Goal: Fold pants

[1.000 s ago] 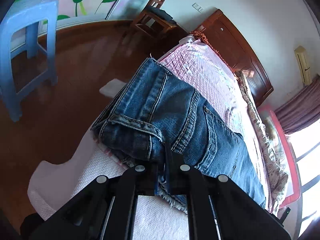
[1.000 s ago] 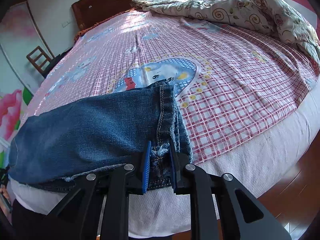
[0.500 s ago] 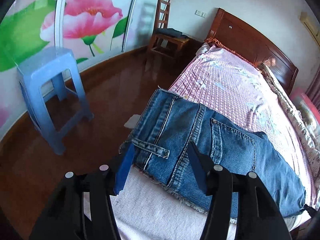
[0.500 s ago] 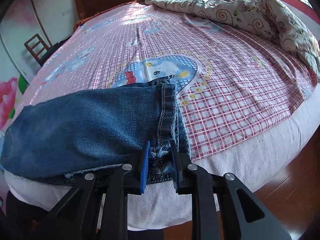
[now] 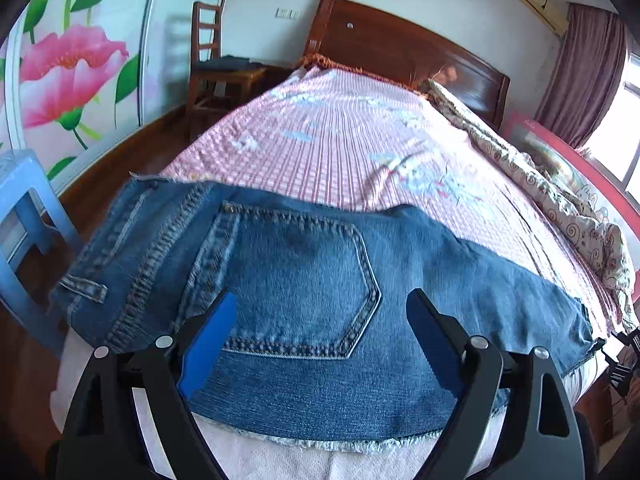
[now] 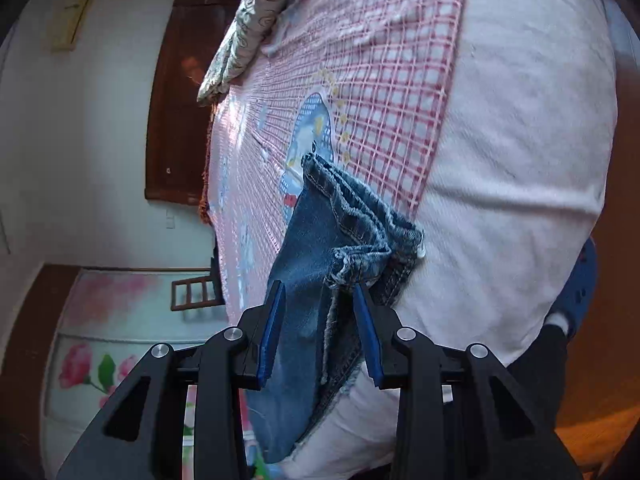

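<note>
Bedroom w/ a big bed [image 5: 340,140] under a pink checked sheet, dark wood headboard [image 5: 404,60] at the far end.

Left gripper [image 5: 320,328]: jaws spread wide, just been opening, released – nothing clamped. Blue pad on one finger, other finger dark. Folded jeans [image 5: 304,272] lie flat right under and ahead of it, back pocket framed between the two fingers, no pad pressing the cloth. Waistband & belt loop off to its left, frayed denim edge nearest the camera, over the white mattress side. Beyond the jeans the sheet runs up to the headboard. Crumpled patterned quilt [image 5: 560,200] along its right. Blue plastic stool [image 5: 20,208] on the wood floor to its left, wooden chair [image 5: 216,64] further back by the flower-painted wall.

Right gripper [image 6: 320,316]: view rolled sideways. Jaws part-open, also just been opening; leg-end hems of the jeans [image 6: 340,240] sit between the blue pads, bunched and frayed. Left pad clear of the cloth; can't tell if the right pad touches the hem. Beyond the hems: cartoon print on the sheet, then quilt and headboard. To its right, the white mattress side.
</note>
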`<state>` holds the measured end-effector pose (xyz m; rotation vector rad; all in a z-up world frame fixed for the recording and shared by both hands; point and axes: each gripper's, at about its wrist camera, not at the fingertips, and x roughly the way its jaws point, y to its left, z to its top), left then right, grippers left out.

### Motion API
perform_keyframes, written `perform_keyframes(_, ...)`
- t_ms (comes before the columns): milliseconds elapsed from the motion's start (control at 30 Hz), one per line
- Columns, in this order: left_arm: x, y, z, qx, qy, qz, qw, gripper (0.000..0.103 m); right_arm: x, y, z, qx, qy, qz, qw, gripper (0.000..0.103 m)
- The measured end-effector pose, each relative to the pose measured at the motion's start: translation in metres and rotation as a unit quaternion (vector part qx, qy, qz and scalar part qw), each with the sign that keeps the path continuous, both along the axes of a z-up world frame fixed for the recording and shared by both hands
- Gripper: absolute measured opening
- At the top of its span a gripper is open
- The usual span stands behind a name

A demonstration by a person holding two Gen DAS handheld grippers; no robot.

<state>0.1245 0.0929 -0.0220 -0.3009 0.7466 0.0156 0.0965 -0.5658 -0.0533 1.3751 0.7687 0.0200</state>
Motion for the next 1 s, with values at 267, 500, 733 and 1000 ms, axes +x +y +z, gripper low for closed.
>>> perform_keyframes(267, -0.02, -0.017, -0.029, 0.015, 0.015, -0.021, 0.9996, 0.087, 0.008, 0.016, -0.008, 0.04, 0.1, -0.037, 0.993, 0.078)
perform_keyframes(500, -0.022, -0.015, -0.034, 0.015, -0.009, -0.033, 0.9993, 0.088, 0.016, 0.008, 0.003, 0.019, 0.116, -0.07, 0.991, 0.071)
perform_keyframes(733, -0.028, -0.016, -0.036, 0.017, -0.024, -0.044, 0.9986, 0.089, 0.021, 0.005, -0.01, -0.018, 0.159, -0.059, 0.985, 0.014)
perform_keyframes(1000, -0.032, -0.013, -0.039, 0.015, -0.032, -0.052, 0.998, 0.09, 0.07, 0.031, 0.092, -0.053, -0.098, 0.013, 0.994, 0.008)
